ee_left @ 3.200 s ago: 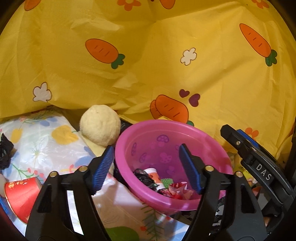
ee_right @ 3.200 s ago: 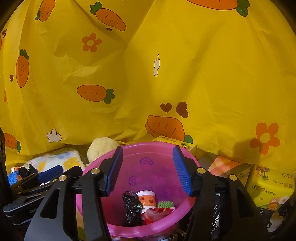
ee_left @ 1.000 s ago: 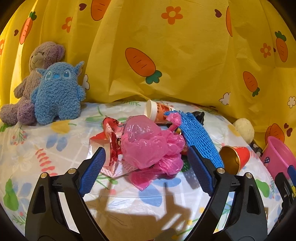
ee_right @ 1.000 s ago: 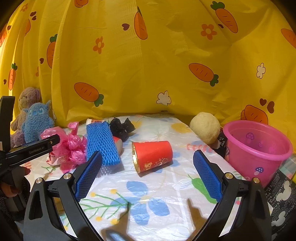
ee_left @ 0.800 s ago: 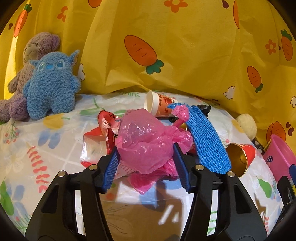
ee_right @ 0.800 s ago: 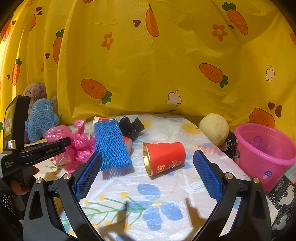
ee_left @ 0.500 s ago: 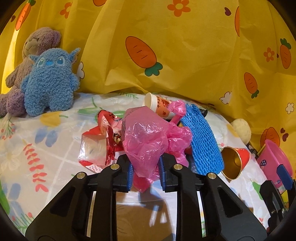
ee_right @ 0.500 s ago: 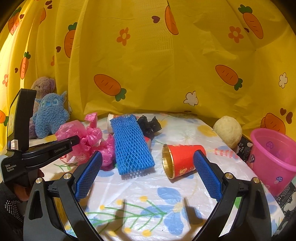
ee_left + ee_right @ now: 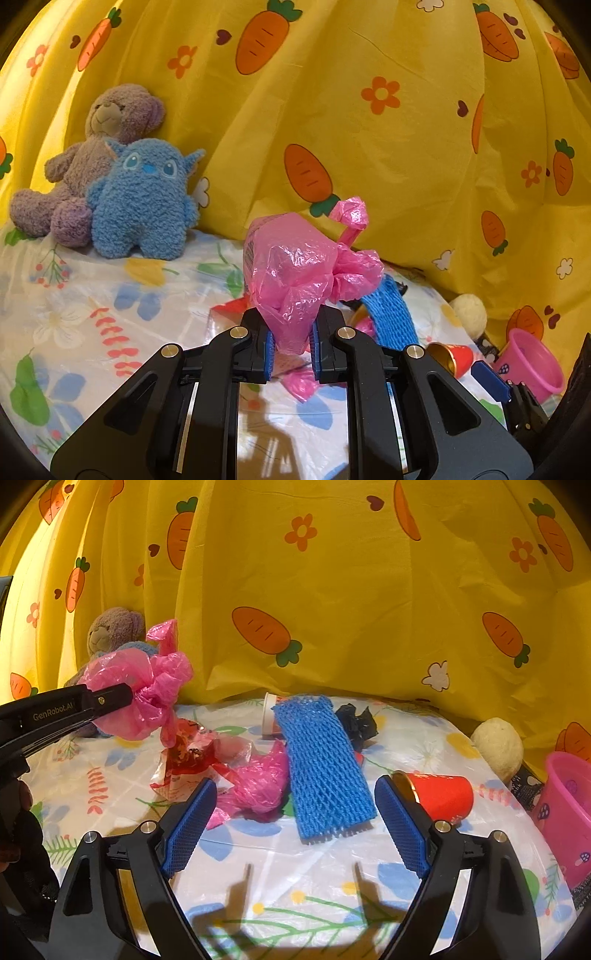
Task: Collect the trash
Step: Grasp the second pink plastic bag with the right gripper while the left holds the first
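My left gripper (image 9: 290,347) is shut on a crumpled pink plastic bag (image 9: 295,273) and holds it up above the table; the bag also shows in the right wrist view (image 9: 140,694), clamped in the left gripper (image 9: 122,698). My right gripper (image 9: 295,823) is open and empty, low over the table in front of a blue foam net (image 9: 321,760). A red paper cup (image 9: 439,797) lies on its side to the right. A second pink bag (image 9: 258,782), a red wrapper (image 9: 184,757), a black scrap (image 9: 356,722) and a white cup (image 9: 269,716) lie behind. The pink bucket (image 9: 565,812) stands at the right edge.
Two plush toys, purple (image 9: 96,147) and blue (image 9: 144,199), sit at the back left. A cream ball (image 9: 498,744) rests by the bucket. A yellow carrot-print curtain (image 9: 332,609) hangs behind the round floral table (image 9: 295,886).
My left gripper closed on the pink bag and lifted it off the pile. My right gripper moved left toward the blue net and stayed open.
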Motion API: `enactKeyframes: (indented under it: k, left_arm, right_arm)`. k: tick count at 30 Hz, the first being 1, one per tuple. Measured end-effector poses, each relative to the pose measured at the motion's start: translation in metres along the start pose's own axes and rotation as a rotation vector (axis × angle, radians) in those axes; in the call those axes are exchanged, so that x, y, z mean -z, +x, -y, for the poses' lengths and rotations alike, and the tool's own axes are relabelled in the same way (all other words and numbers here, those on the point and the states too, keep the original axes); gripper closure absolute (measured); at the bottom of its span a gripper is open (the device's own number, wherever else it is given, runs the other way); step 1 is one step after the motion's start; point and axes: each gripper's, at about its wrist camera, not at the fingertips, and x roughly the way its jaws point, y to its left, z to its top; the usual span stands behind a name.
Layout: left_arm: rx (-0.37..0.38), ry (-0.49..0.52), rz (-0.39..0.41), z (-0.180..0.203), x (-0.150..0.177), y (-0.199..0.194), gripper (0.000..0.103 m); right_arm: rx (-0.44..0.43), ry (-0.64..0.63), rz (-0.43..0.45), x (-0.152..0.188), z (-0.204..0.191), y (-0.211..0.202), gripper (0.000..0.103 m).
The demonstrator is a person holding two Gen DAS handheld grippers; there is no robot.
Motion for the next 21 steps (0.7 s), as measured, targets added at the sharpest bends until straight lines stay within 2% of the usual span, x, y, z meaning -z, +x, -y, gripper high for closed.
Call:
enactKeyframes:
  k: [2, 5, 8, 16, 21]
  left_arm:
    - [-0.048, -0.008, 0.006, -0.007, 0.001, 0.002, 0.089]
    - [-0.114, -0.010, 0.019, -0.015, 0.002, 0.005, 0.089]
    - [-0.144, -0.007, 0.031, -0.018, 0.002, 0.005, 0.089]
    - [-0.173, -0.028, -0.003, -0.028, 0.008, 0.013, 0.089]
    - [-0.172, -0.031, -0.012, -0.029, 0.009, 0.014, 0.089]
  right_arm:
    - [-0.025, -0.006, -0.025, -0.003, -0.007, 0.011, 0.024]
    - [-0.034, -0.004, -0.058, -0.006, -0.013, 0.029, 0.025]
    - [-0.039, -0.001, -0.091, -0.008, -0.017, 0.045, 0.029]
    - [-0.056, -0.013, -0.158, -0.007, -0.025, 0.079, 0.038]
    - [-0.062, -0.009, -0.189, -0.007, -0.027, 0.092, 0.040]
